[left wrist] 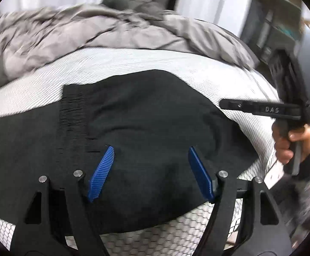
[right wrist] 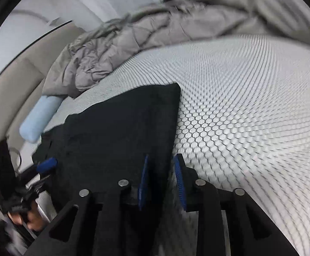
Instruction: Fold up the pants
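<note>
The left gripper [left wrist: 149, 173] hangs with its blue pads spread wide, nothing between them, over the black pants [left wrist: 133, 128]. The right gripper [right wrist: 161, 180] has its pads a narrow gap apart at the pants' right edge; whether they pinch cloth I cannot tell through the blur. The pants lie flat below both, elastic waistband [left wrist: 73, 115] left of the left pads, apparently already doubled leg on leg. At least one crosswise fold looks left. Beyond lie the honeycomb mattress cover [right wrist: 251, 117] and a rumpled grey duvet [left wrist: 69, 34].
</note>
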Action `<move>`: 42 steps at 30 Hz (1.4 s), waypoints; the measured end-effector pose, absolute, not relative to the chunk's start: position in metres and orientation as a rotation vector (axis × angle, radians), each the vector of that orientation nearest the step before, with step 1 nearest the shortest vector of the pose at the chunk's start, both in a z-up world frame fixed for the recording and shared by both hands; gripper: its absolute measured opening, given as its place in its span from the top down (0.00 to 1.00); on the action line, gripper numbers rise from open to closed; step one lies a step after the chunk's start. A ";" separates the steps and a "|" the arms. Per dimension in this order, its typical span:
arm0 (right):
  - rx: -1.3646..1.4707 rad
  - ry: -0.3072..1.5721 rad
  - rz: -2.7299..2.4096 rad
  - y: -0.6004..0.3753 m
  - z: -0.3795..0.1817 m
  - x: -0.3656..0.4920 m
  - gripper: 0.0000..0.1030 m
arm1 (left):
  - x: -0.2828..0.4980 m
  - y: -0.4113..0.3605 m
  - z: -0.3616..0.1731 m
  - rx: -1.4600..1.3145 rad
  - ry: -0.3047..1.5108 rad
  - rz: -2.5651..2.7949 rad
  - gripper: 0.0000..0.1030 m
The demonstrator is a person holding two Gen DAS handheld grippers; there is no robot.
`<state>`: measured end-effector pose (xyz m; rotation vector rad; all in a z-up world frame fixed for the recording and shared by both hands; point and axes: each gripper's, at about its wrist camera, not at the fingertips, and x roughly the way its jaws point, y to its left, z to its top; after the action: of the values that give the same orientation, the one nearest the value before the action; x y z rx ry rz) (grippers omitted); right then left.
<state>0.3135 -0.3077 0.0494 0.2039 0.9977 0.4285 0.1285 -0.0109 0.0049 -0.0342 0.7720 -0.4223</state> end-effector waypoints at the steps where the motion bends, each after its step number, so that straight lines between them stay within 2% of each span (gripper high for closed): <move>1: 0.173 0.982 0.441 -0.304 0.055 0.303 0.75 | 0.126 -0.024 0.003 -0.017 0.773 -0.443 0.33; 5: 0.078 0.947 0.560 -0.264 0.063 0.273 0.71 | 0.131 -0.057 -0.022 0.035 0.867 -0.459 0.33; 10: -0.054 1.042 0.620 -0.232 0.027 0.258 0.67 | 0.134 -0.063 -0.037 0.068 0.898 -0.456 0.33; 14: -0.218 0.996 0.601 -0.223 0.018 0.244 0.67 | 0.129 -0.060 -0.038 0.098 0.894 -0.470 0.34; 19: -0.203 1.014 0.483 -0.244 0.030 0.239 0.67 | 0.127 -0.051 -0.021 0.061 0.893 -0.462 0.37; 23: -0.189 0.985 0.476 -0.240 0.050 0.235 0.64 | 0.119 -0.049 -0.003 0.017 0.821 -0.504 0.37; 26: -0.138 0.962 0.515 -0.230 0.058 0.240 0.60 | 0.134 -0.052 -0.013 0.050 0.870 -0.458 0.38; 28: -0.117 0.996 0.540 -0.219 0.046 0.252 0.60 | 0.144 -0.042 -0.027 0.019 0.919 -0.460 0.49; 30: -0.135 1.043 0.531 -0.217 0.029 0.260 0.61 | 0.142 -0.035 -0.027 0.005 0.912 -0.471 0.55; 37: -0.223 1.003 0.418 -0.251 0.028 0.258 0.61 | 0.112 -0.016 -0.012 0.000 0.872 -0.478 0.55; 40: -0.203 0.989 0.425 -0.252 0.043 0.256 0.60 | 0.109 -0.007 0.009 -0.046 0.787 -0.499 0.54; 42: -0.189 0.966 0.488 -0.241 0.061 0.255 0.58 | 0.127 -0.011 0.011 -0.058 0.797 -0.482 0.54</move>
<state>0.2553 -0.2413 0.0608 -0.1886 0.9657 0.4880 0.1271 -0.0107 0.0109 -0.0579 0.7969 -0.4824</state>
